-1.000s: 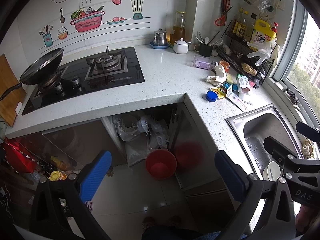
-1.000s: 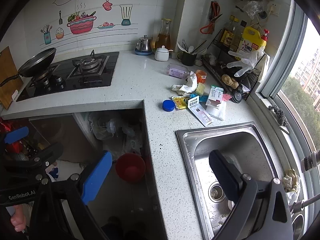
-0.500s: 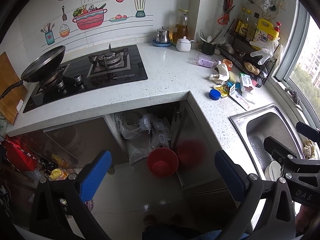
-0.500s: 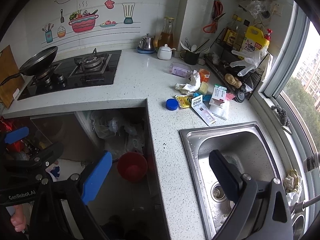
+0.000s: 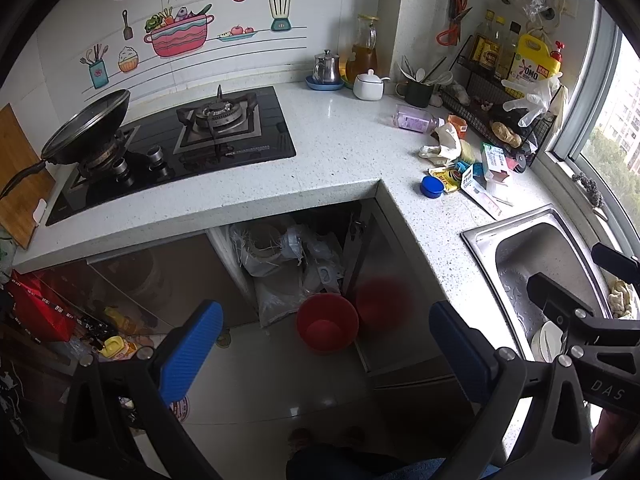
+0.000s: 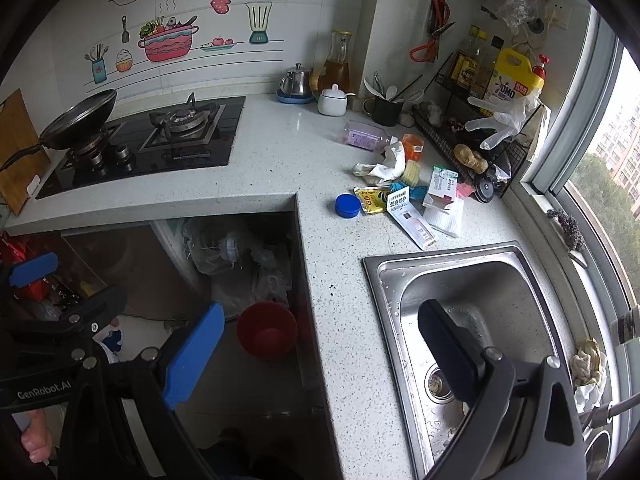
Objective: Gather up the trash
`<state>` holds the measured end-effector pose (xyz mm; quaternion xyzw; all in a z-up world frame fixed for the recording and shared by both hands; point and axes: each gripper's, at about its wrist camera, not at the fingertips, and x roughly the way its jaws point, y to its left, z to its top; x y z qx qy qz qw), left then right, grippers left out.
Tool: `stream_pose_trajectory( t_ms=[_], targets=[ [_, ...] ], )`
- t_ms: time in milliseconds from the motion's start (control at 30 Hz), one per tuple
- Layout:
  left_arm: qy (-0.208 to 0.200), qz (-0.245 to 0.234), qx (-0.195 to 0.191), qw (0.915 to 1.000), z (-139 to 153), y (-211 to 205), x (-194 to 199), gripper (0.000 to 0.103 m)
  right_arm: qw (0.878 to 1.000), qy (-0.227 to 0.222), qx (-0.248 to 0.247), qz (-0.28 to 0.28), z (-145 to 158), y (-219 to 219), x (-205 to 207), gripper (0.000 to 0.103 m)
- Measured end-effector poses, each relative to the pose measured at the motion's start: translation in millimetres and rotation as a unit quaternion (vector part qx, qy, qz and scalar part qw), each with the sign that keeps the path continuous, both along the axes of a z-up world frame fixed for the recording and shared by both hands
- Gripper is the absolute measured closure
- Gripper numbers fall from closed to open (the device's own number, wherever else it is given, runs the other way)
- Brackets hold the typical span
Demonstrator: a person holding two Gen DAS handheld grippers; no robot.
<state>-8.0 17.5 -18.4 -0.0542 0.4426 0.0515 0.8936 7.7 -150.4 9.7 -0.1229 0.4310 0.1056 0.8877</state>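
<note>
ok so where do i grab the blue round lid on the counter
Take the blue round lid across its rim, coming straight down from above. It lies flat on the counter, so only the edge gives purchase. Its left side is clear; the yellow sachet sits close on its right. The right gripper is open.

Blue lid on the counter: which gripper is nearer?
Right, probably. The right gripper is over the sink edge, below the blue lid. The left gripper hangs over the floor, further back.
</note>
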Motion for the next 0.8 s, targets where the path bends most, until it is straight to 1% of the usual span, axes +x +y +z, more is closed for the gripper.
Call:
stream_pose_trajectory(
  t_ms=[200, 400, 500, 533, 667, 800],
  targets=[
    [0.008, -0.004, 0.000, 1.0000, 0, -6, 11, 0.000, 1.000, 0.006, -0.002, -0.004, -1, -4, 6, 0.006],
    [0.013, -0.019, -0.003, 0.9997, 3, -14, 40, 0.000, 1.000, 0.005, -0.002, -0.016, 0, -10, 25, 0.006],
    [0.014, -0.035, -0.004, 0.9993, 3, -20, 65, 0.000, 1.000, -0.001, -0.004, -0.025, 0, -14, 38, 0.006],
    [0.029, -0.023, -0.001, 0.9993, 2, -22, 76, 0.000, 1.000, -0.001, -0.005, -0.029, 0, -15, 45, 0.006],
    [0.032, -0.055, -0.003, 0.9980, -5, -34, 128, 0.000, 0.999, -0.001, -0.007, -0.052, -3, -25, 78, 0.006],
    [0.043, -0.101, -0.005, 0.9940, -20, -50, 187, 0.000, 0.996, 0.000, -0.009, -0.092, -12, -41, 119, 0.006]
  ],
)
